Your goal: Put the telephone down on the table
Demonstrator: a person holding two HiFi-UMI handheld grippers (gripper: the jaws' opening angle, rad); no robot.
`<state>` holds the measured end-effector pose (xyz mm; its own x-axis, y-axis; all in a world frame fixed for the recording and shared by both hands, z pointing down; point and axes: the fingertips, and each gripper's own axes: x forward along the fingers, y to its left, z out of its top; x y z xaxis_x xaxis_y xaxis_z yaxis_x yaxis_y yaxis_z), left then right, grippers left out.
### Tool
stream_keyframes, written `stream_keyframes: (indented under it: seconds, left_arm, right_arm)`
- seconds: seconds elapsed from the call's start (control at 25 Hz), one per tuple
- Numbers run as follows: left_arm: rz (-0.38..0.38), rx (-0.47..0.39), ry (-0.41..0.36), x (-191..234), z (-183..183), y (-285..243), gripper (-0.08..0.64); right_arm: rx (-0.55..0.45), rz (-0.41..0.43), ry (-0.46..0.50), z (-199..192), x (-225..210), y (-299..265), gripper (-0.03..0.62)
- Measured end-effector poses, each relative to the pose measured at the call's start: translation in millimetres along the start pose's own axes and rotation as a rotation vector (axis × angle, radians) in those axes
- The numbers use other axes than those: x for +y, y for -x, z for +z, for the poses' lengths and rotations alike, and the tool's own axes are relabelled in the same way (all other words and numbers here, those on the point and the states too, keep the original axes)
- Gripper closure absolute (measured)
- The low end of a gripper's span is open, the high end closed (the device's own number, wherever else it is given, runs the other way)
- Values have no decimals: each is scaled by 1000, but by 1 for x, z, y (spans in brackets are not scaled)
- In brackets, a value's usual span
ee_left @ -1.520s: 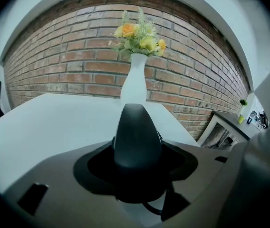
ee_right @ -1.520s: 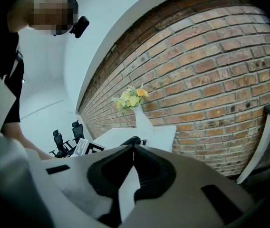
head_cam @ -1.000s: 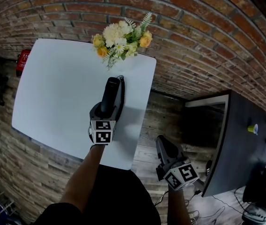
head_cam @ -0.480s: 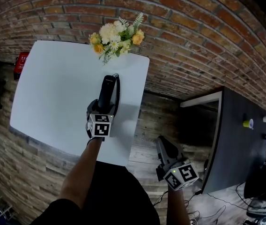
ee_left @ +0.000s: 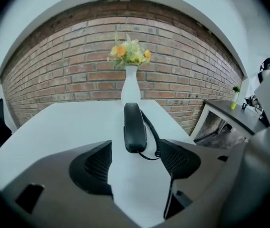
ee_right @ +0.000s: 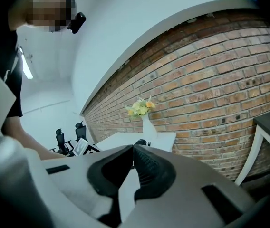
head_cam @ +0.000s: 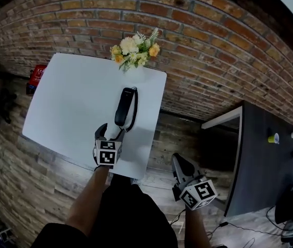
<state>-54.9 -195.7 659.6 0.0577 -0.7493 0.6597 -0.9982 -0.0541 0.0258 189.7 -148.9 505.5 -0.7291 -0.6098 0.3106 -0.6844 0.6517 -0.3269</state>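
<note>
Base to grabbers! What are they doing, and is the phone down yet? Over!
Left gripper open, jaws just been opening, empty. Right gripper shut, empty. Telephone handset flat on white table, untouched. Flower vase beyond it, clear.

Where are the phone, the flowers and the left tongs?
Phone [head_cam: 124, 106]: head view, middle of the handset.
Flowers [head_cam: 135, 49]: head view, middle of the bunch.
Left tongs [head_cam: 111, 132]: head view, between the tips; they have just been opening, phone free ahead of them.

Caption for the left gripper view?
Left gripper, just opened and empty, behind the telephone lying on the table; vase beyond.
</note>
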Motion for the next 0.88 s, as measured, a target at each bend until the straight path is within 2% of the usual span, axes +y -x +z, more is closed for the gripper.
stream_keyframes:
  seconds: [0.16,0.32,0.44,0.6,0.72,0.88]
  left_arm:
    - [-21,-61,12,-8,-1,50,332]
    - [-82,-88,22,-24,-1,92,390]
    - [-113,-115,4,-36,3,116,468]
    - [-154,-171,-35,-42,21,146,515]
    - [-173,-232,-36,-36,39,169,542]
    - [-193,-285,-34,-19,58,195,546]
  right_arm:
    - [-13,37,11,-4,18,10,569]
    - [-12,54,22,-10,31,19,569]
    - [-16,58,28,-12,40,24,569]
    - [-39,58,38,-7,52,24,569]
    - [-61,53,55,1,60,23,569]
    - [-90,28,61,15,69,18,571]
